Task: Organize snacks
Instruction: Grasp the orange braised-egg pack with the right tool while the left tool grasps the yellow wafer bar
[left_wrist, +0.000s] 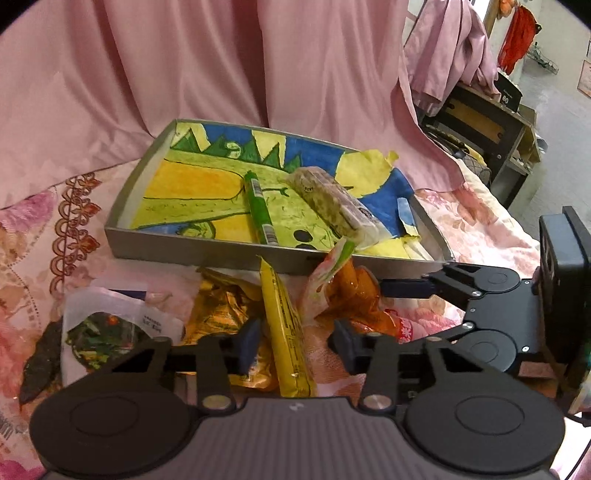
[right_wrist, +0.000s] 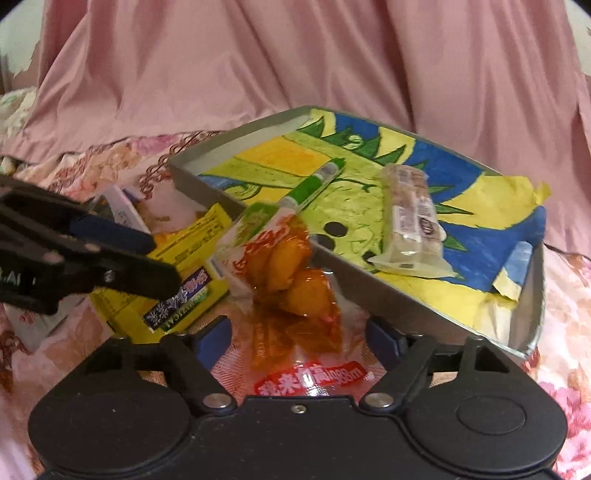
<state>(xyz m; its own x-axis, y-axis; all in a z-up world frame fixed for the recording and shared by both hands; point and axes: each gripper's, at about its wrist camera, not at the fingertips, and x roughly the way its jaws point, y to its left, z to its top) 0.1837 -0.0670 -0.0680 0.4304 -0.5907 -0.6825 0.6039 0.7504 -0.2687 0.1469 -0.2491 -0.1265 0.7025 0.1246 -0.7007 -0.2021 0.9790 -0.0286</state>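
A: Which way does the yellow snack bar (left_wrist: 286, 332) lie?

B: In the left wrist view its long axis runs from 12 o'clock, close to the grey tray's (left_wrist: 207, 254) front wall, down to 6 o'clock, on the floral cloth (left_wrist: 29, 236). It lies between the fingers of the left claw (left_wrist: 293, 341).

A: Clenched on it?

B: The fingers are partly closed; the left pad (left_wrist: 249, 341) sits just beside the bar, the right pad apart from it. No grip that I can see.

A: And the orange snack pouch (right_wrist: 291, 280)?

B: In the right wrist view its long axis points from 6 o'clock up toward 11 o'clock, its top leaning on the tray's near wall. The right claw (right_wrist: 301, 338) straddles its lower end, fingers wide and not pressing on it, so released.

A: What is in the tray?

B: A green stick pack (left_wrist: 260, 206) pointing from 12 to 6 o'clock, and at its 3 o'clock a clear-wrapped cereal bar (left_wrist: 334, 205), slanted from 10 to 4 o'clock, both on a painted paper (left_wrist: 192, 184).
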